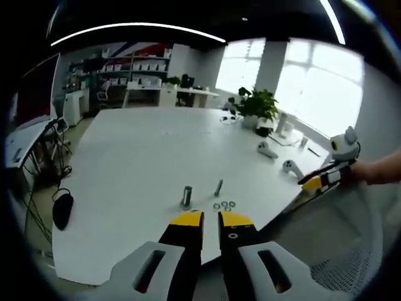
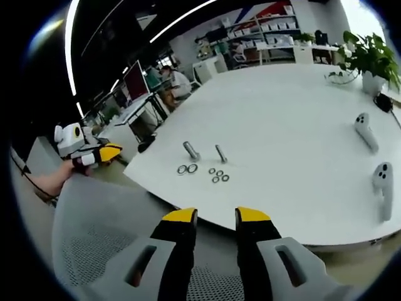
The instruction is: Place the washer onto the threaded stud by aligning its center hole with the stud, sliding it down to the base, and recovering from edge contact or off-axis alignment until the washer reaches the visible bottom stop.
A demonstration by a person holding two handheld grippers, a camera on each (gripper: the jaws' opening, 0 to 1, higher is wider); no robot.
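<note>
On the white table (image 1: 138,163) two threaded studs stand close together, a thicker one (image 1: 187,195) and a thinner one (image 1: 218,187). Small washers (image 1: 224,205) lie just in front of them. In the right gripper view the thicker stud (image 2: 191,150) and the thinner stud (image 2: 220,153) have two larger washers (image 2: 187,168) and several small washers (image 2: 218,175) beside them. My left gripper (image 1: 211,219) hovers near the table's edge, jaws a narrow gap apart, empty. My right gripper (image 2: 217,216) is off the table over a chair, open and empty. Each gripper appears in the other's view, hand-held: left (image 2: 100,153), right (image 1: 322,180).
Two white hand controllers (image 2: 363,128) (image 2: 382,179) lie on the table's right side, also seen from the left gripper (image 1: 266,149) (image 1: 291,167). A potted plant (image 1: 257,103) stands at the far edge. A grey mesh chair (image 2: 94,232) sits by the near edge.
</note>
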